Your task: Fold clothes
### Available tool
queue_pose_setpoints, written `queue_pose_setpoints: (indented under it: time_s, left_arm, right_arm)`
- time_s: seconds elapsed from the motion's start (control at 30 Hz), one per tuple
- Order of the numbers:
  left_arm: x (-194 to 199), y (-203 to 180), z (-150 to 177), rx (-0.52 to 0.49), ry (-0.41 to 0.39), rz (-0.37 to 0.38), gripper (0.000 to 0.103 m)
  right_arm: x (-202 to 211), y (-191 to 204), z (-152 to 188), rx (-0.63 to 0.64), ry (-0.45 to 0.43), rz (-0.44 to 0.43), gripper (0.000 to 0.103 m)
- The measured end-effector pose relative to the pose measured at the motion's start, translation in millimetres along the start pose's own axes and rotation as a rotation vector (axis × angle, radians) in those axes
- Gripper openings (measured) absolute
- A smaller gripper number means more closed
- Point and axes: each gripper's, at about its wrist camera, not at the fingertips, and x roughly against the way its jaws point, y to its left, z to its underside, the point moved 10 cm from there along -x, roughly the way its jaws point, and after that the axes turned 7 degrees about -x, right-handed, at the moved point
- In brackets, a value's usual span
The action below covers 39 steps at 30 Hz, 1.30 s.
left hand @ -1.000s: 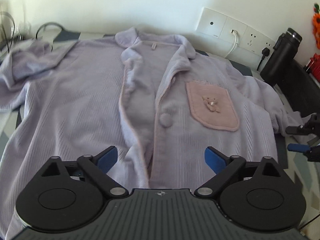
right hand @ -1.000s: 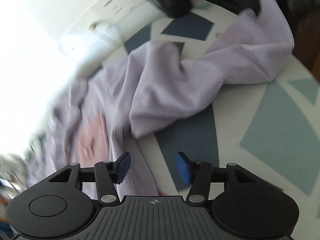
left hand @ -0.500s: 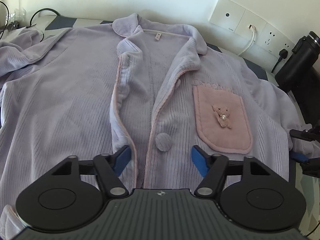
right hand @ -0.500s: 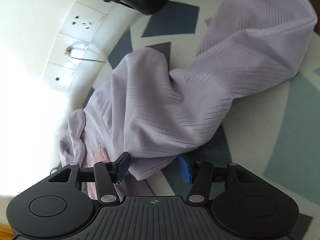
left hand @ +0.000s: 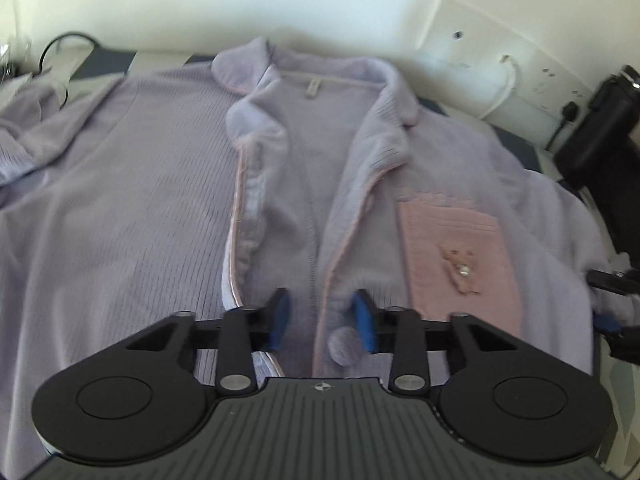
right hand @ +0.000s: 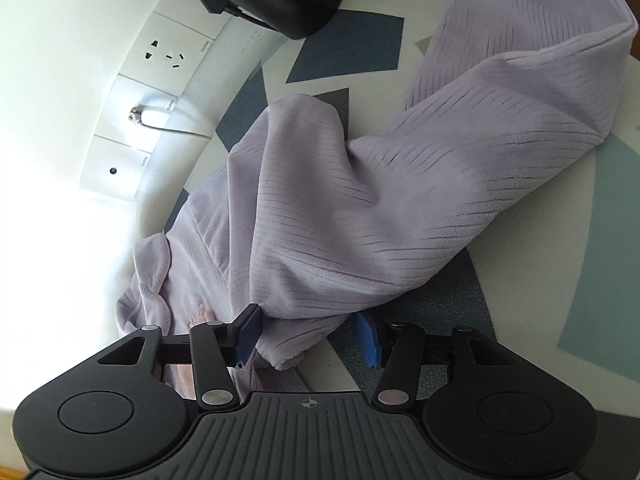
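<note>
Left wrist view, from nine o'clock across: the lilac ribbed fleece pyjama jacket (left hand: pixel 132 216) lies face up and spread on the patterned grey-and-white table top (right hand: pixel 560 280). Its front opening runs through the centre, edged in thin pink piping. At three o'clock sits the flat pink chest pocket (left hand: pixel 452 256) with a small bear trim.

The left gripper (left hand: pixel 320 316) sits at six o'clock, jaws closing. The right-hand placket edge and the round fuzzy lilac button (left hand: pixel 344 346) lie between the blue pads; the pads do not yet appear to press on the cloth.

The right gripper (right hand: pixel 306 338) is part open and narrowing slightly. The cuffed end of the lilac sleeve (right hand: pixel 400 216) lies between its pads, with visible slack on the right pad side, so no firm grip is shown.

Risks, as judged:
- The left pads may close on the button alone, or on only one layer. The plush pile is thick and slippery, so the edge could slide out on lifting.
- The sleeve is bunched and twisted. Folding it as it lies would trap creases.
- The black flask (left hand: pixel 600 128) and white wall sockets with cable (left hand: pixel 508 76) stand near; a swung sleeve could snag them.
</note>
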Motion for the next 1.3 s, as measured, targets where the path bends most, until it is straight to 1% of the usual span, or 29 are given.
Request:
queue_pose_setpoints:
  time_s: [0.03,0.07,0.1,0.13,0.2,0.23,0.27,0.3,0.33,0.37,0.4,0.43,0.47,0.5,0.57,0.67,0.73,0.8,0.87,0.9,0.93,0.97,1.07,1.1,1.13,1.17,1.23,1.3]
  left_arm:
    - [-5.1,1.6,-0.2,0.010,0.002,0.001,0.025]
    - [-5.0,-0.8,-2.1,-0.005,-0.011,0.002,0.012]
    - [-4.5,-3.8,-3.3,-0.019,-0.018,0.001,0.009]
    - [-3.0,-4.8,-4.7,-0.028,-0.028,-0.016,0.007]
    - [0.3,-2.9,-6.4,-0.038,-0.047,-0.051,0.007]
    - [1.9,-1.2,-7.3,-0.039,-0.055,-0.068,0.006]
    - [2.7,4.1,-8.5,-0.018,-0.056,-0.080,0.006]
    - [3.5,9.4,-9.6,0.003,-0.056,-0.093,0.006]
    - [3.9,14.5,-10.7,0.024,-0.055,-0.102,0.006]
    - [2.3,18.4,-11.4,0.046,-0.047,-0.095,0.006]
    - [0.9,21.4,-12.1,0.063,-0.041,-0.088,0.006]
    - [1.1,20.3,-12.4,0.055,-0.044,-0.091,0.006]
    - [1.3,19.2,-12.6,0.047,-0.046,-0.094,0.006]
    - [1.5,18.0,-12.9,0.039,-0.049,-0.096,0.006]
    - [1.4,18.2,-13.1,0.049,-0.050,-0.090,0.006]
    - [-1.2,19.4,-11.8,0.056,-0.047,-0.075,0.008]
    - [-0.7,14.1,-10.1,0.014,-0.045,-0.075,0.011]
    - [2.8,9.0,-8.2,-0.002,-0.035,-0.049,0.014]
    - [6.3,4.0,-6.2,-0.018,-0.024,-0.023,0.014]
    - [8.0,2.4,-4.7,-0.019,-0.019,-0.015,0.014]
    - [9.7,0.8,-3.1,-0.021,-0.013,-0.006,0.014]
    - [11.4,-0.8,-1.6,-0.022,-0.007,0.003,0.014]
    - [15.4,-5.3,-0.4,-0.041,0.000,0.014,0.014]
    - [16.6,-6.8,-0.4,-0.049,0.001,0.016,0.014]
    - [17.7,-8.2,-0.4,-0.057,0.002,0.017,0.013]
    - [18.8,-9.6,-0.6,-0.066,0.002,0.017,0.011]
    - [18.6,-11.5,-1.5,-0.088,-0.002,-0.003,0.009]
    - [17.9,-12.2,-1.1,-0.094,-0.007,-0.006,0.008]
  right_arm:
    - [0.5,0.8,0.0,-0.005,-0.004,-0.004,0.048]
    - [1.0,1.6,0.0,-0.011,-0.008,-0.007,0.048]
    - [1.2,2.7,0.3,-0.008,-0.014,-0.005,0.048]
    - [2.7,2.8,-0.2,0.008,-0.027,0.008,0.046]
    - [5.7,3.2,-1.2,0.041,-0.055,0.035,0.031]
    - [7.3,3.4,-1.8,0.057,-0.069,0.049,0.016]
    - [13.0,4.4,-6.1,0.084,-0.108,0.079,0.013]
    - [19.2,5.5,-10.6,0.112,-0.148,0.109,0.012]
    - [29.3,7.0,-21.5,0.137,-0.220,0.140,0.011]
    - [40.1,8.8,-32.5,0.162,-0.293,0.170,0.011]
    - [43.1,8.0,-42.0,0.159,-0.301,0.177,0.011]
    - [45.7,6.9,-51.4,0.154,-0.306,0.182,0.010]
    - [44.0,3.9,-57.2,0.136,-0.285,0.186,0.010]
    - [43.3,1.8,-62.0,0.140,-0.286,0.200,0.010]
    - [42.4,3.2,-68.8,0.184,-0.310,0.206,0.010]
    - [38.6,1.1,-71.6,0.180,-0.336,0.194,0.010]
    - [34.4,-0.9,-69.9,0.173,-0.337,0.182,0.011]
    - [31.0,-3.1,-64.8,0.157,-0.290,0.185,0.017]
    - [32.0,-3.7,-56.7,0.142,-0.247,0.184,0.030]
    - [35.9,-2.0,-49.8,0.160,-0.237,0.183,0.035]
    - [39.8,-0.3,-42.9,0.179,-0.226,0.182,0.045]
    - [43.8,1.4,-35.9,0.199,-0.216,0.181,0.051]
    - [48.5,6.1,-11.8,0.236,-0.165,0.152,0.051]
    - [43.5,8.5,-2.8,0.254,-0.129,0.133,0.050]
    - [38.4,11.0,6.4,0.272,-0.092,0.115,0.045]
    - [33.5,13.3,15.6,0.290,-0.055,0.096,0.038]
    - [21.1,18.9,27.1,0.339,-0.028,0.107,0.030]
    - [12.4,26.9,28.6,0.392,-0.069,0.143,0.030]
